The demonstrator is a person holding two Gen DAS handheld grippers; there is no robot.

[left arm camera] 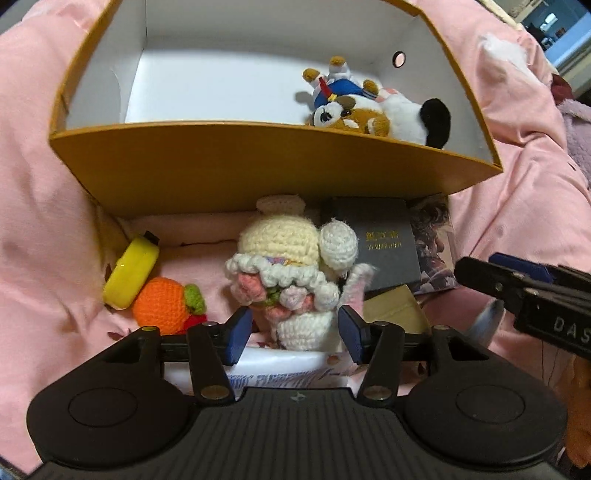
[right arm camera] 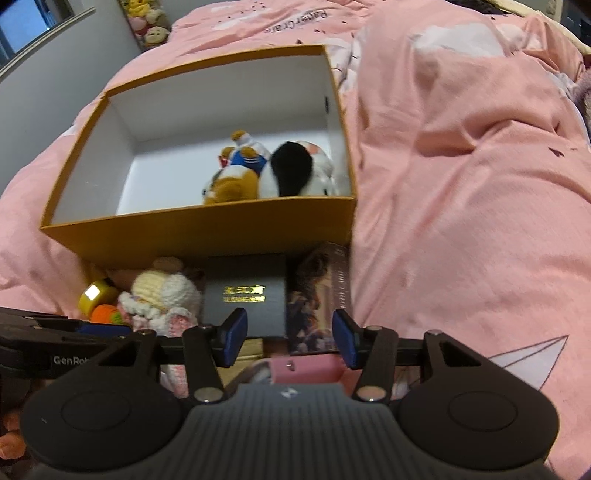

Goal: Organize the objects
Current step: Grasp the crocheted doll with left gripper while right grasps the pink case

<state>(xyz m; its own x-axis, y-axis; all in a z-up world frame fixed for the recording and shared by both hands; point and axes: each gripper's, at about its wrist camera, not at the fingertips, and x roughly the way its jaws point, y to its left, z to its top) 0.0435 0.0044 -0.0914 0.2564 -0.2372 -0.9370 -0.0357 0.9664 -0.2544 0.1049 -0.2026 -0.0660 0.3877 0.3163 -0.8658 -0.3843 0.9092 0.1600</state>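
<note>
An open orange box (left arm camera: 258,166) (right arm camera: 207,232) with white insides lies on a pink duvet; a brown plush dog (left arm camera: 351,114) (right arm camera: 229,184) and a black-and-white plush (left arm camera: 417,118) (right arm camera: 291,173) lie in its right end. In front of it sit a crocheted doll (left arm camera: 288,273) (right arm camera: 159,291), a crocheted orange (left arm camera: 162,306) (right arm camera: 103,314), a yellow tape roll (left arm camera: 131,273) (right arm camera: 92,295), a black case (left arm camera: 384,247) (right arm camera: 245,295) and a printed card box (right arm camera: 319,295). My left gripper (left arm camera: 293,334) is open, its pads flanking the doll's base. My right gripper (right arm camera: 290,339) is open before the black case and card box.
The pink duvet (right arm camera: 461,184) rises in folds to the right of the box. A white printed packet (left arm camera: 280,365) lies under the left gripper and a pink object (right arm camera: 303,371) under the right. Plush toys (right arm camera: 147,22) sit far back by a window.
</note>
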